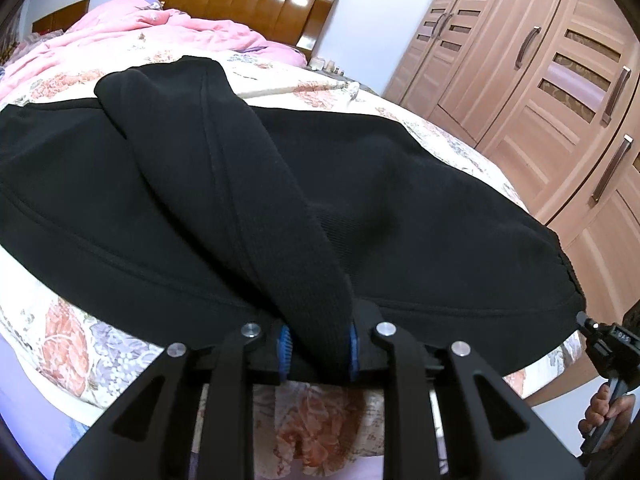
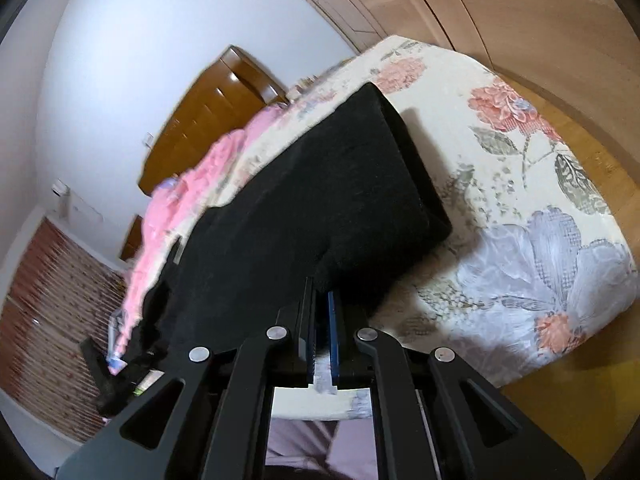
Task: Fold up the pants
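Black pants (image 1: pixel 400 200) lying spread on floral bedspread (image 1: pixel 68 340). Left gripper (image 1: pixel 318 346) pinching folded-over pant leg (image 1: pixel 240 184). Right gripper (image 2: pixel 323 320) clamping near-closed on pants edge at bed's front side.

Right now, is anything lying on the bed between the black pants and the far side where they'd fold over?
Nothing visible does. Beyond the black pants, the floral bedspread looks bare; the pink quilt sits farther up by the headboard.

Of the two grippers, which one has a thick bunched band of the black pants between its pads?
The left gripper: a thick ribbed strip of the black pants fills the gap between its blue pads. The right gripper is nearly closed at the pants' edge.
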The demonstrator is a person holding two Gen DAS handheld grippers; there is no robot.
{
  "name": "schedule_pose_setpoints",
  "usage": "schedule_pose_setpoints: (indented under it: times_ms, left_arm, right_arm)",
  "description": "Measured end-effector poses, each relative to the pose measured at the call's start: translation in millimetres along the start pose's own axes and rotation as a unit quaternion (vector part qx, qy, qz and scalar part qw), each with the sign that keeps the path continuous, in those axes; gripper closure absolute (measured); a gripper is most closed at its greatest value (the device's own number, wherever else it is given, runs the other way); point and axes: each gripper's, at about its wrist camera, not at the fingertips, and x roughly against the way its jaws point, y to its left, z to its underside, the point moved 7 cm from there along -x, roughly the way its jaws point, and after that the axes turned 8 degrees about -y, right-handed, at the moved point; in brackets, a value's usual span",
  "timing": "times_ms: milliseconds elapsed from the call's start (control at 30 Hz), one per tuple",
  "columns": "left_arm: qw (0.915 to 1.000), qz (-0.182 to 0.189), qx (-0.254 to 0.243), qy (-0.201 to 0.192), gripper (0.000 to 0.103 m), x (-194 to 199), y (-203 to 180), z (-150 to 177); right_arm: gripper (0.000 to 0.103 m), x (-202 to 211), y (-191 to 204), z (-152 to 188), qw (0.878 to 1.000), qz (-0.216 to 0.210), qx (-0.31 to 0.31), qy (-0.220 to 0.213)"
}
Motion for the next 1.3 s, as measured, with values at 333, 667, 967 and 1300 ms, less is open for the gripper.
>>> schedule_pose_setpoints:
  times_ms: [333,667,967,1300]
  left_arm:
    - [0.9929,-0.066,-0.041,-0.091,0.017,45,1,-17]
    - [0.9915,0.007,-0.066,-0.112,0.011,48,-62,-42]
    - [0.9911,0.026,-0.129,-0.020,0.011,-39,-111,-54]
    - [0.9807,0.033,-0.176,0.079,0.002,-157,-173,-109]
  right_arm:
    - [0.073,-3,23,11,0.995,-0.096,-0.020,0.027]
    - [0.095,-16,50,36,0.989,-0.123,0.010,0.076]
    - [0.075,14,59,25,0.985,-0.066,0.133,0.092]
    - [0.008,-82,113,-88,0.938,0.046,0.343,0.031]
